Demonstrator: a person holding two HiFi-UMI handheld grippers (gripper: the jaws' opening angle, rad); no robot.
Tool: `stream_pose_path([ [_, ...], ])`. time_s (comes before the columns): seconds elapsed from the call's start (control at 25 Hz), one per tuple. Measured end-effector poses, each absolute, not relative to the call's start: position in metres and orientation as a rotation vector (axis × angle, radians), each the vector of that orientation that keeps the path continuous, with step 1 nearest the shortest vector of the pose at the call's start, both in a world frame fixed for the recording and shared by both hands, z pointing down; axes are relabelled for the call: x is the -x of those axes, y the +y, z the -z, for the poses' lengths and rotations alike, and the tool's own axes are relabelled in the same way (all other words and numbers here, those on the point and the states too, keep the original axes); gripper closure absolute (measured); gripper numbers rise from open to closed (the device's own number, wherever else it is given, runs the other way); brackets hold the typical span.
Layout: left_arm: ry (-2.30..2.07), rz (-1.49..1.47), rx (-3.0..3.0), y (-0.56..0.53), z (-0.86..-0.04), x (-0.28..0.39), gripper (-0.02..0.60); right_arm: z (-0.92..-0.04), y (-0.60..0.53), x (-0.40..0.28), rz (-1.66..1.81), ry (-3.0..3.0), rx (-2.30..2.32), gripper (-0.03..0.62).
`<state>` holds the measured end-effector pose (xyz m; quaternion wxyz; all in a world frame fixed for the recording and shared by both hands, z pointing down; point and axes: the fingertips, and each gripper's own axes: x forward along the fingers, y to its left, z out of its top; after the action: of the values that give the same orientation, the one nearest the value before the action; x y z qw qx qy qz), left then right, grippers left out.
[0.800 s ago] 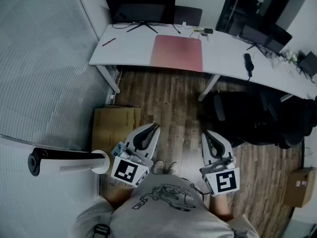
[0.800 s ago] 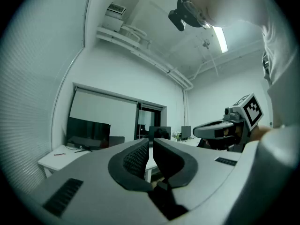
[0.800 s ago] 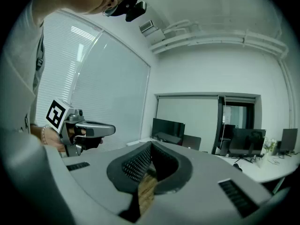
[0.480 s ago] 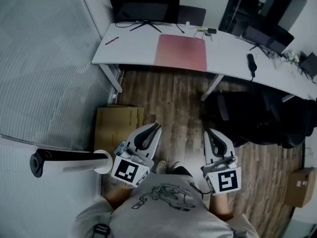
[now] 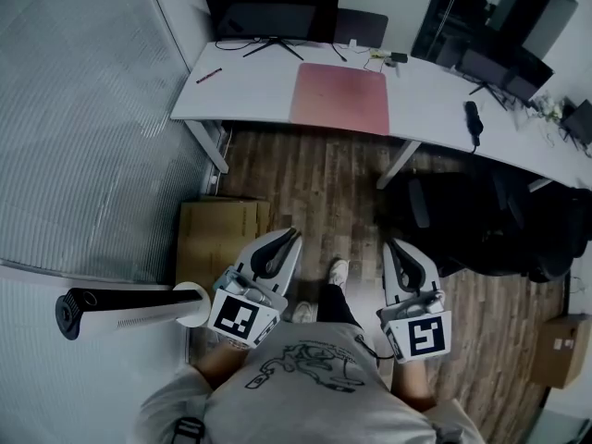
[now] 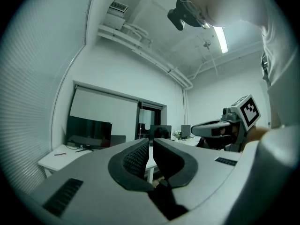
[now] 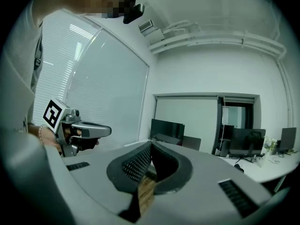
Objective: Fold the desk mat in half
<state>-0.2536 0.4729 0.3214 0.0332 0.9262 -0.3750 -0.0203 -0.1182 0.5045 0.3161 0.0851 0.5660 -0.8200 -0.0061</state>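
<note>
A shoe (image 5: 339, 271) stepped forward; pink desk mat (image 5: 340, 98) lies flat; left gripper (image 5: 293, 236), right gripper (image 5: 389, 246) fingers closed.

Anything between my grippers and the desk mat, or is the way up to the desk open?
Nothing visible blocks it. Only bare wooden floor lies between the left gripper, the right gripper and the desk holding the desk mat. A black chair stands right of that path, a cardboard box left of it.

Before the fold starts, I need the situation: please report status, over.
Left gripper and right gripper closed, empty, away from desk. Pink rectangular desk mat flat, unfolded on white desk. Black office chair beside path.
</note>
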Motion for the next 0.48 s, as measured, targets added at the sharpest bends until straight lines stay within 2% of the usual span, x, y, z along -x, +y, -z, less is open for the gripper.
stream_pose_path([
  [0.48,-1.157,0.037,-2.837,0.4,-0.325,0.206,0.537,-0.32,0.431,0.076,0.024,-2.444,-1.63,0.588],
])
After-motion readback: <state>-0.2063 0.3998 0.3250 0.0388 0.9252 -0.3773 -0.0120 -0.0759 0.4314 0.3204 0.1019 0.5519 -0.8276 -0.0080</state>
